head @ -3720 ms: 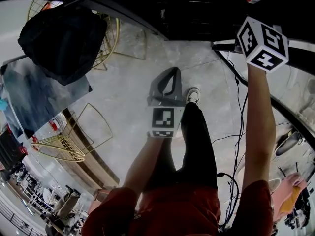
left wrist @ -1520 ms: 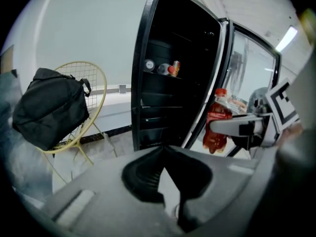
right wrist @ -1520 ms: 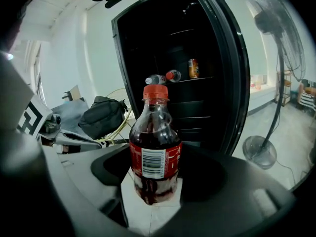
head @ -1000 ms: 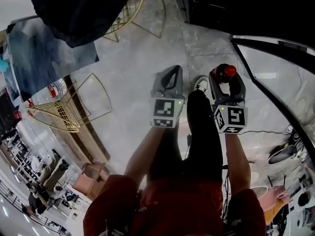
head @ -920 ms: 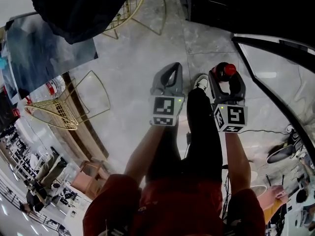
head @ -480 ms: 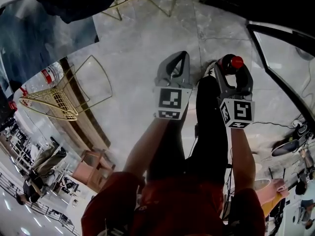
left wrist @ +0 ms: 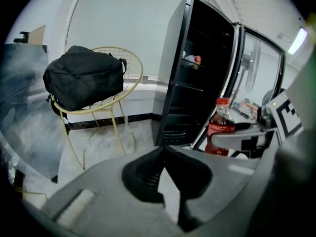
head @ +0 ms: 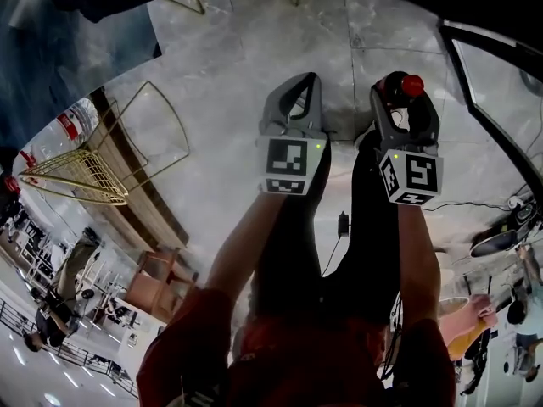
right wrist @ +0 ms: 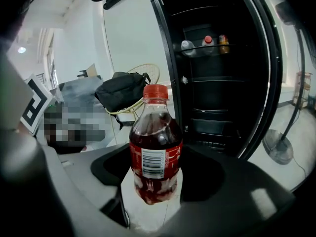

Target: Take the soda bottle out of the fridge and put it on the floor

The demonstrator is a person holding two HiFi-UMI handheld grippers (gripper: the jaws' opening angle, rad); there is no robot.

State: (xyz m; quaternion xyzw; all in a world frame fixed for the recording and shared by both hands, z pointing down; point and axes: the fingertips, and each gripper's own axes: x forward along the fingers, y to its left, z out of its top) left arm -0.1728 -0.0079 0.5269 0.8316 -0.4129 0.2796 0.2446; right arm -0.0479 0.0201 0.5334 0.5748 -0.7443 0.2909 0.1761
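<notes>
Right gripper view showed the clear plastic soda bottle with red cap and label (right wrist: pixel 155 147) clamped upright in the right gripper (right wrist: pixel 154 191). It was outside the open black fridge (right wrist: pixel 217 93), over the pale marble floor (head: pixel 229 142). The left gripper (left wrist: pixel 163 154) was found closed, with nothing in it. It was judged that the bottle should be lowered upright and its base seated flat — release only once steady. Counted: one held bottle, three small shelf bottles (right wrist: pixel 207 41), two grippers, one yellow wire chair (left wrist: pixel 131 90), one black bag (left wrist: pixel 84 80).
</notes>
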